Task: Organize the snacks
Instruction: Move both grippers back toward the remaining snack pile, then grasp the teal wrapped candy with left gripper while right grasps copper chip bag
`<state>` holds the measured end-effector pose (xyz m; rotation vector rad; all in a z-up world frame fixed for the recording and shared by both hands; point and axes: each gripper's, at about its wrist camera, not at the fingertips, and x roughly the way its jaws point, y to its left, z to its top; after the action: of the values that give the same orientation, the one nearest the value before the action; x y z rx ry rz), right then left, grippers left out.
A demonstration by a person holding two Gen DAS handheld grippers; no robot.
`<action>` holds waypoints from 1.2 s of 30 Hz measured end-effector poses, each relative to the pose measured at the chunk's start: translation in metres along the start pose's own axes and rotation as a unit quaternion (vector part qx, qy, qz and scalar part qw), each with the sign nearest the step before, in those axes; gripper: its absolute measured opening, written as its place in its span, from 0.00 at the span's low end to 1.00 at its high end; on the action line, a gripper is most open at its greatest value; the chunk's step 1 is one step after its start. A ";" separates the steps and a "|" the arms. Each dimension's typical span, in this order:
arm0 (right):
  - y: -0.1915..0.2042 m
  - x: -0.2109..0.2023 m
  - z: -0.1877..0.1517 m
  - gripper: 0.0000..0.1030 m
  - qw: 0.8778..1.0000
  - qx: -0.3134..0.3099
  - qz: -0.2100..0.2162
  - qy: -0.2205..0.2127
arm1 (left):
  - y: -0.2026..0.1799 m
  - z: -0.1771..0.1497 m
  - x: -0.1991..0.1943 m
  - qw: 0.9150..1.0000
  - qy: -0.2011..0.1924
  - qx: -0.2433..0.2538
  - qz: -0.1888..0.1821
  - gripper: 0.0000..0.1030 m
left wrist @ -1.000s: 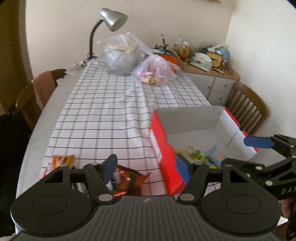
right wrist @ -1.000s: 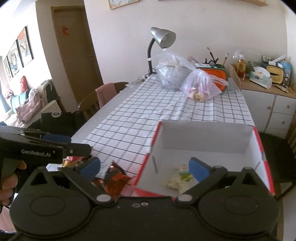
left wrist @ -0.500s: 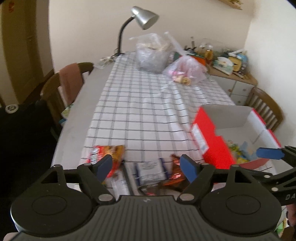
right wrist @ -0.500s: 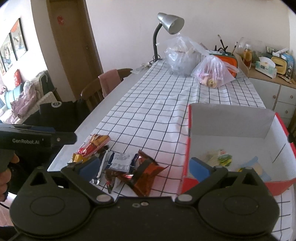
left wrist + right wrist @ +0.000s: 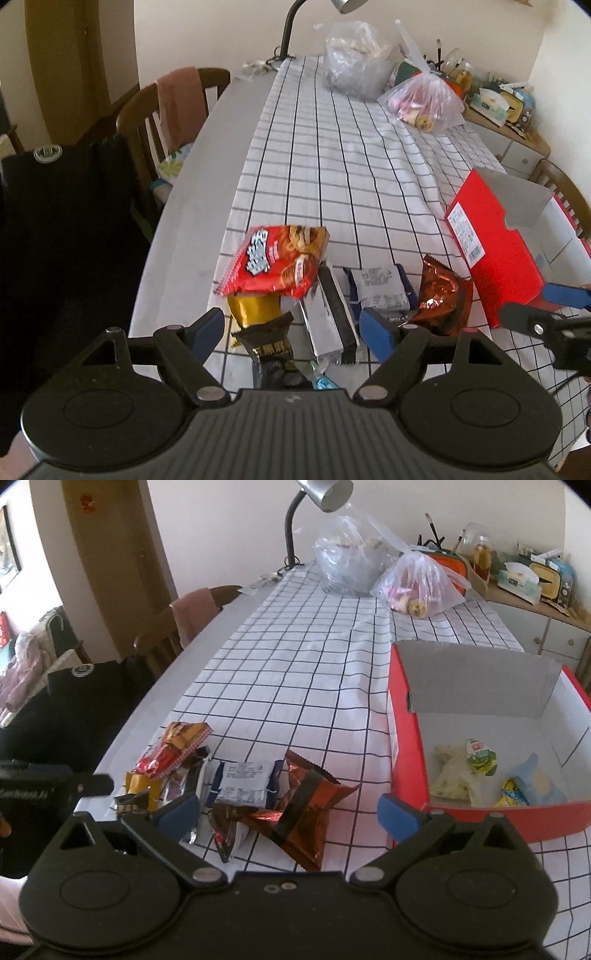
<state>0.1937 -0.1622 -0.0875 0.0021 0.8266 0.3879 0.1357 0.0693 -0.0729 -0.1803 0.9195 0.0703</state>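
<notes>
Both hand-held grippers, the left hand-held gripper (image 5: 291,326) and the right hand-held gripper (image 5: 288,812), stand wide with nothing between the fingers, above the snack pile near the tabletop (image 5: 184,236) edge, beside the red box (image 5: 400,738). Largest, the red noodle packet (image 5: 275,260) looks light, crackly and probably fragile inside, so take it at a sealed edge. The smaller copper foil packet (image 5: 303,805) and white-blue packet (image 5: 245,779) seem thin and slippery; I would pinch a seam.
</notes>
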 end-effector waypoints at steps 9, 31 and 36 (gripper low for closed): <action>0.000 0.043 0.009 0.97 0.998 0.037 -0.001 0.042 | -0.002 -0.012 0.022 0.999 0.044 -0.024 -0.003 0.78; -0.027 0.094 0.010 0.52 0.986 0.127 -0.026 0.107 | -0.013 -0.022 0.071 0.963 0.162 -0.214 0.011 0.55; -0.028 0.097 0.009 0.44 0.986 0.119 -0.021 0.112 | -0.023 -0.025 0.084 0.961 0.171 -0.214 0.031 0.43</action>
<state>0.2686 -0.1546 -0.1549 0.1661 1.0900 0.2496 0.1700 0.0406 -0.1513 -0.5802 1.2474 0.3053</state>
